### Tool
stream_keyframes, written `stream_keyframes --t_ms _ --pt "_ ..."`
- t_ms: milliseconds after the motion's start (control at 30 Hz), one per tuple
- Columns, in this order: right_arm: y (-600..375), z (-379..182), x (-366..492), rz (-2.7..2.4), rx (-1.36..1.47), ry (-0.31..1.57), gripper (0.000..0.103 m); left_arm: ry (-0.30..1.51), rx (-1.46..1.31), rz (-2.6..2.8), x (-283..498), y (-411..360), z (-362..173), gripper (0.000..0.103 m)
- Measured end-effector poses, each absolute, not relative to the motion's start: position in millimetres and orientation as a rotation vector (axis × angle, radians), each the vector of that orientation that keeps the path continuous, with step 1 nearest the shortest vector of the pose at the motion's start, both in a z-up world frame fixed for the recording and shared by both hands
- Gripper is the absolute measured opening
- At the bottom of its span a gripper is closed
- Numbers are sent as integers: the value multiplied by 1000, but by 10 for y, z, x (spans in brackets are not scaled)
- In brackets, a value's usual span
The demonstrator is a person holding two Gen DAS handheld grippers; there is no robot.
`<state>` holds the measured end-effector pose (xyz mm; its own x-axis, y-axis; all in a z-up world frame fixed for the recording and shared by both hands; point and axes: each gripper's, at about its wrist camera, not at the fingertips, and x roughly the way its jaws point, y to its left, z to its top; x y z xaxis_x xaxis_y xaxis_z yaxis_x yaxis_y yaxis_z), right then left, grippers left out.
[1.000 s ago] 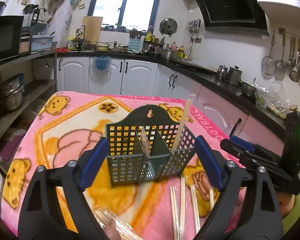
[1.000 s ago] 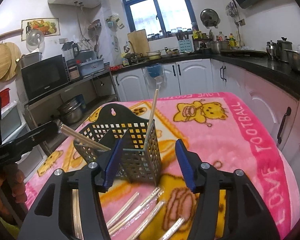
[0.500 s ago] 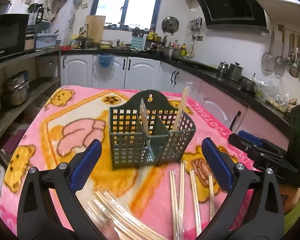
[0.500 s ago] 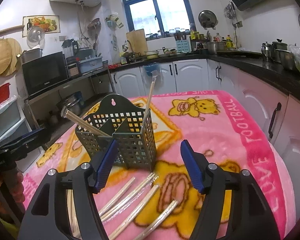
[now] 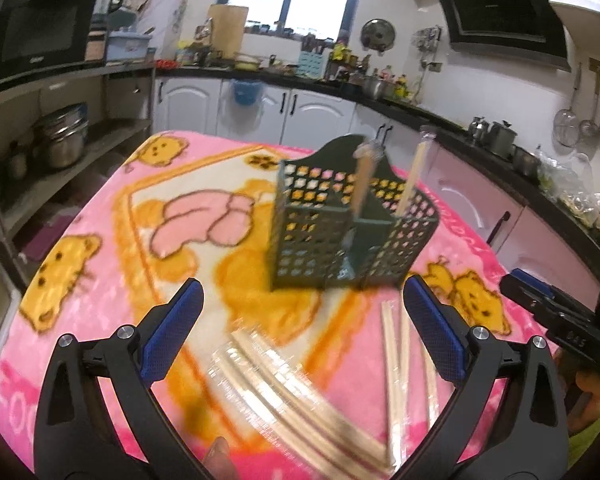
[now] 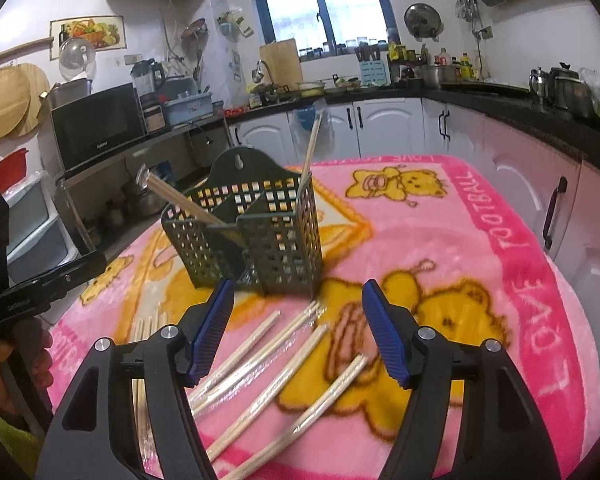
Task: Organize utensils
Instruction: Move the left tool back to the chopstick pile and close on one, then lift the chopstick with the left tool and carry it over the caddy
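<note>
A dark green slotted utensil holder (image 5: 340, 232) (image 6: 276, 236) stands on the pink blanket (image 5: 112, 240). One wrapped pair of chopsticks (image 6: 180, 200) leans out of its left compartment. Another pair (image 6: 310, 148) stands in the right one. Several more wrapped pairs (image 6: 260, 360) (image 5: 396, 360) lie flat in front of the holder, with a blurred bundle (image 5: 284, 384) nearest me. My left gripper (image 5: 300, 292) hangs wide open above that bundle, with nothing held. My right gripper (image 6: 298, 290) is open over the loose pairs, short of the holder.
The blanket covers a table whose near edge lies just below both grippers. A person's hand (image 6: 32, 344) holds the left tool at the left. Shelves with pots (image 5: 60, 140) stand to the left and white cabinets (image 6: 384, 128) behind.
Both grippers have drawn back from the holder and sunk towards the chopsticks on the blanket. The left jaws have spread wider, away from the pair now leaning in the holder. The right jaws widened a little.
</note>
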<state>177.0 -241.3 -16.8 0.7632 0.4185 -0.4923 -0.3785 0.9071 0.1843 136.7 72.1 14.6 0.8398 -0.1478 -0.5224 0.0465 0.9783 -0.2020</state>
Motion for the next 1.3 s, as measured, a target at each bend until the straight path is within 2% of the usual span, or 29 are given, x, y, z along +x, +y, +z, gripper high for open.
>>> stream_keyframes --t_ms 633,700,800,867,967,1300 --pt "-2149 -463 1691 504 10 662 64 704 -250 -41 1166 1079 -381 92" --pt "-2110 -481 1695 509 1 668 64 720 -266 -51 1168 1104 -433 87" --pt "-2064 -507 1709 511 -10 680 64 753 -289 -65 1186 1127 -518 68" --pt "-2056 -531 1735 511 -6 690 64 776 -304 -75 1207 1133 -576 49" --pt "-2058 -566 1771 513 -4 704 58 813 -336 -103 1251 1141 -651 29" --pt "-2092 -640 1927 495 13 753 53 863 -508 -123 1540 1329 -809 27"
